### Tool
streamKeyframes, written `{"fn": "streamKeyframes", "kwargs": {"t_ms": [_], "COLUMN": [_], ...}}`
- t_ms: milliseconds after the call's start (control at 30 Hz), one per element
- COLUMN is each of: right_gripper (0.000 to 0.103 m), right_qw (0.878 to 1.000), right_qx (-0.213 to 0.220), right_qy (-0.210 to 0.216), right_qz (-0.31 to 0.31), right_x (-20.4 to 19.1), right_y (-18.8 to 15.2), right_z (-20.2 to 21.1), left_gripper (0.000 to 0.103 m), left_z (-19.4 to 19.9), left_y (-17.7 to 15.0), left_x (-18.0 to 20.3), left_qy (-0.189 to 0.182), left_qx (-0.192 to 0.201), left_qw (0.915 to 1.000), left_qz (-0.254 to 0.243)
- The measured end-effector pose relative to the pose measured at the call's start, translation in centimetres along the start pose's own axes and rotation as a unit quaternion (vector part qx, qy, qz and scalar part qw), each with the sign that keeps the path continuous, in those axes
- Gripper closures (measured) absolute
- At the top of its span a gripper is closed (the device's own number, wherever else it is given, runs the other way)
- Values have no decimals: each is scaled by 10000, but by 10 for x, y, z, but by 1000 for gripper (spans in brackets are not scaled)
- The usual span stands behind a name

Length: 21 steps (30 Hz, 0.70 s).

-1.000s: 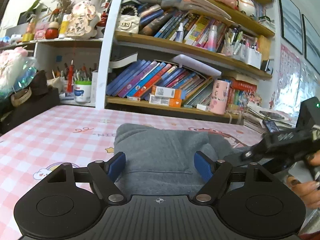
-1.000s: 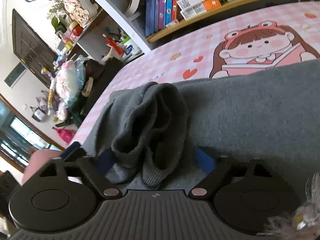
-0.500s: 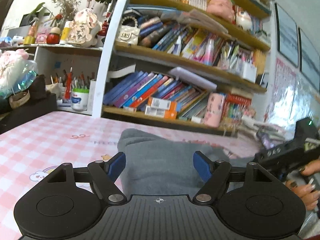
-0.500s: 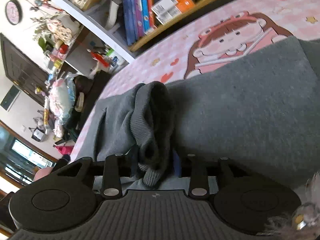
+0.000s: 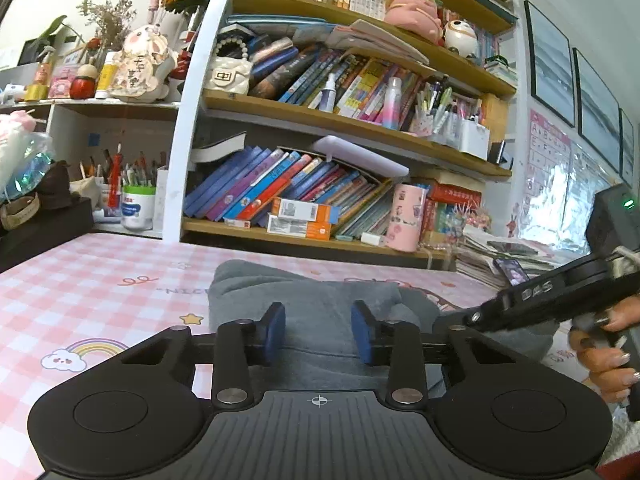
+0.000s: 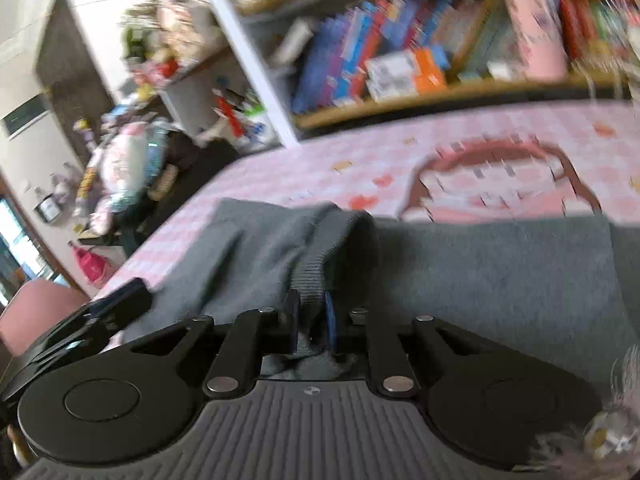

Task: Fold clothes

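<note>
Your right gripper (image 6: pixel 313 320) has just closed on the ribbed cuff (image 6: pixel 310 280) of the grey sweater (image 5: pixel 320 312), and the knit is pinched between its blue pads. Your left gripper (image 5: pixel 318 334) has just been narrowing; its pads stand on either side of a raised ridge of the same sweater, but you cannot tell from here whether they press the cloth or only flank it.

The sweater lies across the pink checked tablecloth (image 5: pixel 100 280), near your edge of the table, bunched on the left and spread flat to the right, where it covers the lower edge of the cartoon girl print (image 6: pixel 500 184). The bookshelf (image 5: pixel 340 120) stands along the far side.

The step in hand looks like taking hold of the sleeve end and a nearby fold before turning them over the body of the sweater. To do it well:

- Make sure the left pads bite into cloth before you lift; a loose hold will drop the layer partway.
- Check that the right pads hold the cuff alone, not a second layer underneath.
- Raise both hands together, keeping the cloth between them lightly taut.
- Carry the sleeve toward the flat right-hand part and lay it down smooth, then release.

The right wrist view is blurred, so go slowly.
</note>
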State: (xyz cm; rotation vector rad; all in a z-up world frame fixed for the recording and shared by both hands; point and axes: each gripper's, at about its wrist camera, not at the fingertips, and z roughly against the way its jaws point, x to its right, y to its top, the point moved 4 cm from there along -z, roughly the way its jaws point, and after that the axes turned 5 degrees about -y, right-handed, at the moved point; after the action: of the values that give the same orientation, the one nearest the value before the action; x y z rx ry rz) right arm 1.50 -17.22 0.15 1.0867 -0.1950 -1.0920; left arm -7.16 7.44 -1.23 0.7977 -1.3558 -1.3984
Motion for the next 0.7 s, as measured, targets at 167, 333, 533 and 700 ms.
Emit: {"fn": "streamKeyframes", "kwargs": {"t_ms": [167, 333, 533, 700], "right_gripper": [91, 91, 89, 83], "right_qw": [9982, 9966, 9971, 9961], "right_qx": [-211, -410, -178, -158], "right_qy": [-542, -716, -732, -861], "right_qz": [122, 14, 80, 83], "right_x": [11, 24, 25, 32], "right_y": [-8, -17, -15, -21], "right_z": [-13, -19, -1, 19], "left_gripper": [68, 66, 60, 52], "left_z": [-8, -6, 4, 5], "left_y": [-7, -6, 3, 3], "left_x": [-4, -3, 0, 6], "left_qy": [-12, 64, 24, 50], "left_qx": [-215, -185, 56, -100], "left_qw": [9997, 9998, 10000, 9999], "left_qz": [83, 88, 59, -47]}}
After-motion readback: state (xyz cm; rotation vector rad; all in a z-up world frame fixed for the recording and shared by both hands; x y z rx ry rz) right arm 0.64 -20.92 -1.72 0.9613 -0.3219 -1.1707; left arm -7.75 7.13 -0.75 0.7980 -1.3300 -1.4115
